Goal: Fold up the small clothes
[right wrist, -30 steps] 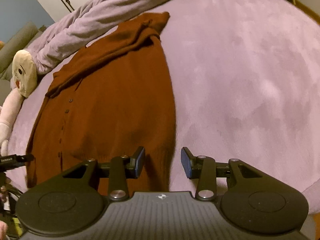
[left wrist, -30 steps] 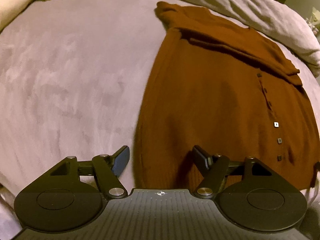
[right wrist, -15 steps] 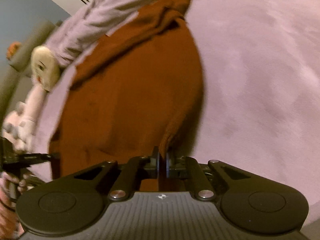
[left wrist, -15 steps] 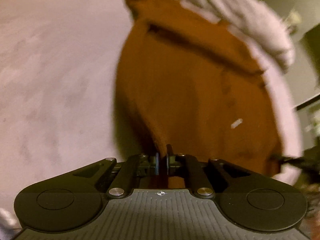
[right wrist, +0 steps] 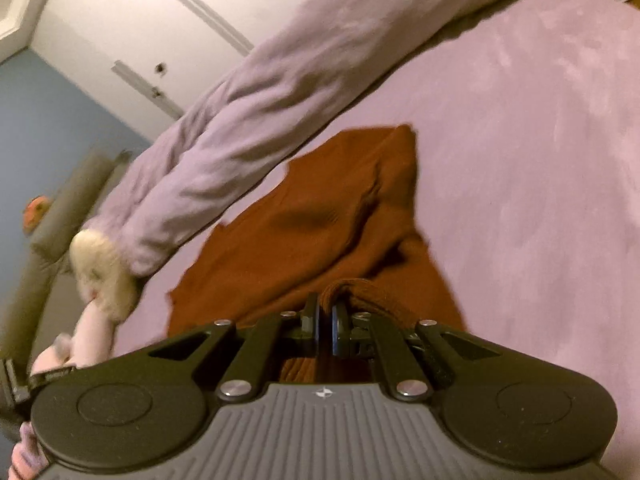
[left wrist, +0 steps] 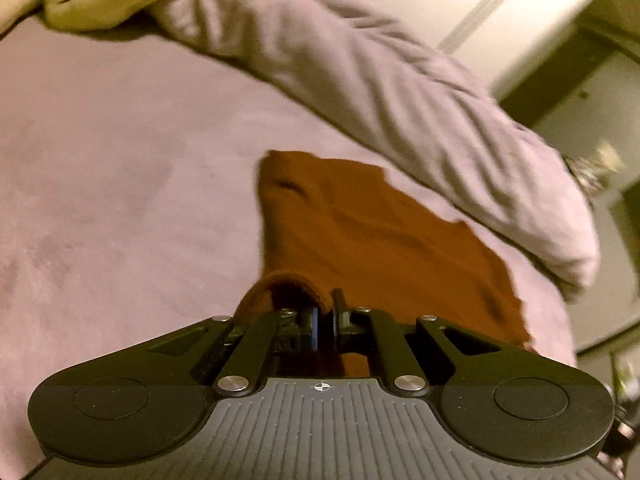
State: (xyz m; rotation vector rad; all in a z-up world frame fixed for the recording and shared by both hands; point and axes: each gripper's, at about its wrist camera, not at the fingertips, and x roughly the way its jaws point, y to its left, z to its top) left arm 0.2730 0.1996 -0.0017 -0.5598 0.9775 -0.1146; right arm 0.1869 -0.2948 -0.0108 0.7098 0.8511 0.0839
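Observation:
A rust-brown knit cardigan point(left wrist: 360, 232) lies on a lilac bedspread point(left wrist: 120, 160). My left gripper point(left wrist: 325, 316) is shut on the cardigan's lower hem at one corner, and the pinched cloth curls up over the fingers. In the right wrist view the same cardigan point(right wrist: 320, 216) spreads ahead, and my right gripper point(right wrist: 325, 314) is shut on the other hem corner, with a fold of knit bunched beside its fingers. The lifted hem is carried over the body of the garment toward its collar end. The buttons are hidden.
A rolled lilac blanket point(left wrist: 380, 92) runs along the far side of the bed, just beyond the cardigan. A cream plush toy point(right wrist: 100, 272) lies at its end. White wardrobe doors point(right wrist: 140, 20) and a grey sofa point(right wrist: 48, 240) stand behind. The other gripper's tip point(right wrist: 24, 380) shows at the left.
Both grippers closed on the cardigan's lower hem corners, then lifted and carried the hem forward over the garment. The button placket is now covered and both views tilt up toward the blanket.

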